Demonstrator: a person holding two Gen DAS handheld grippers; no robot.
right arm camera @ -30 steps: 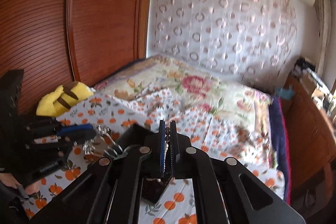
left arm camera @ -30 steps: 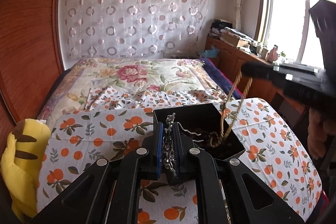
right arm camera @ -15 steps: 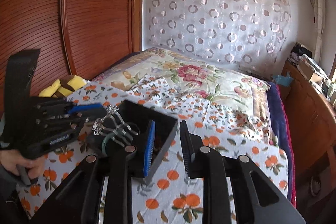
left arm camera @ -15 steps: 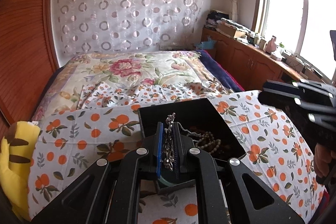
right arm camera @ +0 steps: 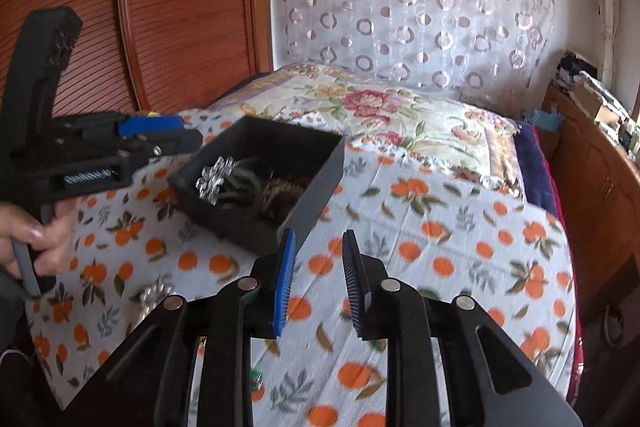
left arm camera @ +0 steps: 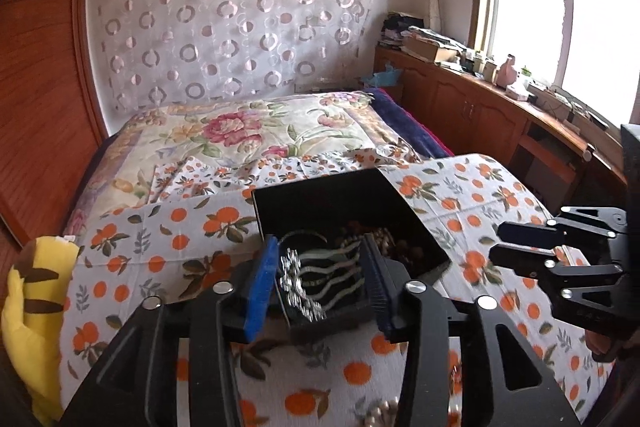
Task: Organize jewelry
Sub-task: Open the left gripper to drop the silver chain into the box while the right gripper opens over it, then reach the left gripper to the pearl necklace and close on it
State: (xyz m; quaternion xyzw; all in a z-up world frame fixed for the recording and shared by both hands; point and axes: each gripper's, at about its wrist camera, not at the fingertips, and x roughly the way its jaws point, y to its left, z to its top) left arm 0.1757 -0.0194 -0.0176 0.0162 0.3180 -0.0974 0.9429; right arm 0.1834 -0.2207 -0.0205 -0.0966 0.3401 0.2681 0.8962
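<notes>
A black open box [left arm camera: 320, 199] sits on the orange-print cloth and also shows in the right wrist view [right arm camera: 316, 167]. A rhinestone hair comb [left arm camera: 316, 279] lies in its near end, also visible in the right wrist view [right arm camera: 218, 179], beside beaded necklaces [left arm camera: 384, 243]. My left gripper [left arm camera: 320, 283] is open, its fingers on either side of the comb and apart from it. My right gripper [right arm camera: 318, 279] is open and empty over the cloth, just right of the box. Silver jewelry [right arm camera: 154, 297] lies on the cloth near the front.
The orange-print cloth [right arm camera: 440, 247] covers the bed's near part, with a floral quilt [left arm camera: 248, 131] behind. A yellow plush toy [left arm camera: 28, 311] lies at the left edge. Wooden cabinets [left arm camera: 480, 111] run along the right under the window. Pearl beads [left arm camera: 380, 411] lie on the cloth below the left gripper.
My left gripper opened and let the rhinestone comb drop into the box. My right gripper, open since half a second ago, drew back to the right of the box.
</notes>
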